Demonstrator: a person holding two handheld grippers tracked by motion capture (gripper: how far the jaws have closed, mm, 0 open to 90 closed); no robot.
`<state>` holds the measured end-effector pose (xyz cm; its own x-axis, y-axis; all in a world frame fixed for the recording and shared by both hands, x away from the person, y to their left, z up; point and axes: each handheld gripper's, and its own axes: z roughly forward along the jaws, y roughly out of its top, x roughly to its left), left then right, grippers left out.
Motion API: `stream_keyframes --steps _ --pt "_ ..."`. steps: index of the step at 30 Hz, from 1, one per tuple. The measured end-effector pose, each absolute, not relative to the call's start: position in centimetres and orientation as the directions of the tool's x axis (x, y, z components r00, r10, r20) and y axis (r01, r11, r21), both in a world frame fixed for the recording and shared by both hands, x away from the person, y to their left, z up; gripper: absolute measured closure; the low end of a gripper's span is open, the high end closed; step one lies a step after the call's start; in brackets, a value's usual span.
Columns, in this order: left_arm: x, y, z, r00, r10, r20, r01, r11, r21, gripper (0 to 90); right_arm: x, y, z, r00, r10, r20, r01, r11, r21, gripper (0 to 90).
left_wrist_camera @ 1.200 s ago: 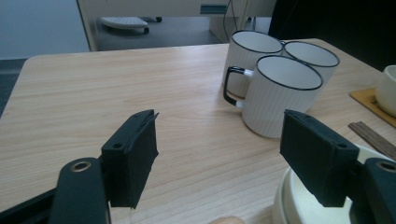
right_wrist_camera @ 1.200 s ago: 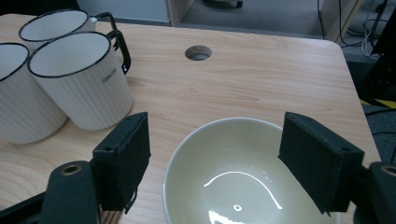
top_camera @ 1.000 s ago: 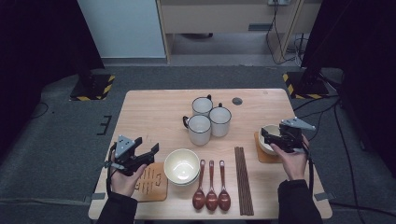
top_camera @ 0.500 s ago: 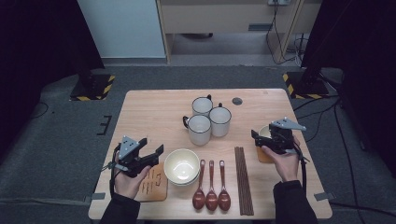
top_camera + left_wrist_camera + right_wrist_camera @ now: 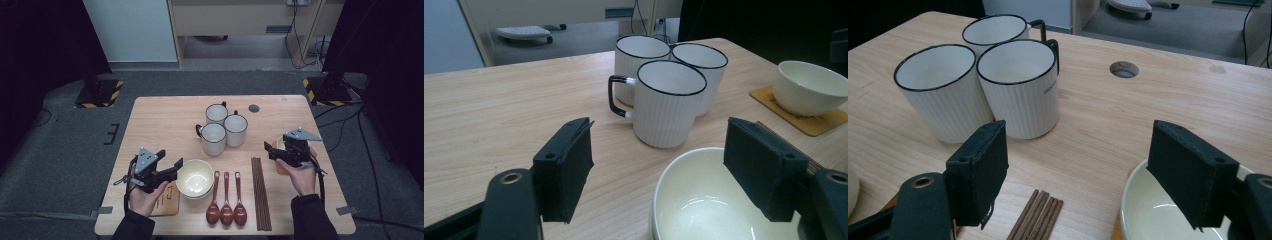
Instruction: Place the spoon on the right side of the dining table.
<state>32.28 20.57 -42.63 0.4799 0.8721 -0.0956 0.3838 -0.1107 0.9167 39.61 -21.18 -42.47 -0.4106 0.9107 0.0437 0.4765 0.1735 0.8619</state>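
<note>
Ahead of my left gripper: I see the cream bowl [image 5: 724,200] just past the jaws, its rim running between them low in the left gripper view.
Left gripper [image 5: 172,166]: I hold it with jaws standing wide and nothing gripped; one pad [image 5: 569,170] is over bare wood and the other hangs above the bowl's rim without pressing on it.
Under my left hand: a tan coaster [image 5: 167,200] lies on the table, partly covered by my hand [image 5: 145,197], just beside that bowl.
Beyond the left gripper: three white mugs [image 5: 669,102] with black rims stand clustered and upright, the nearest with its handle turned to the left in the left gripper view.
Right gripper [image 5: 270,150]: jaws wide apart here too, holding nothing; I see table wood between them.
Below the right gripper: a second bowl [image 5: 1158,212] sits on its own coaster [image 5: 280,167], under the right-hand jaw in the right gripper view; I can't tell if the pad touches it.
Near the right gripper's other jaw: dark chopsticks [image 5: 1037,220] lie in a tight bundle on the wood.
Between my two grippers: three brown spoons [image 5: 226,210] lie side by side, bowls towards me, next to the chopsticks.
Far from both grippers: a round hole [image 5: 1123,69] is in the table [image 5: 165,120] past the mugs.
</note>
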Motion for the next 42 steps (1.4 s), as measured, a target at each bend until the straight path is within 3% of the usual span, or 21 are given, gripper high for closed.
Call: stream_keyframes --steps 42 --pt "31.0 15.4 -43.9 0.588 0.805 -0.072 0.360 -0.181 0.915 26.2 38.7 -18.5 -43.2 -0.497 0.866 0.057 0.477 0.218 0.852 22.7"
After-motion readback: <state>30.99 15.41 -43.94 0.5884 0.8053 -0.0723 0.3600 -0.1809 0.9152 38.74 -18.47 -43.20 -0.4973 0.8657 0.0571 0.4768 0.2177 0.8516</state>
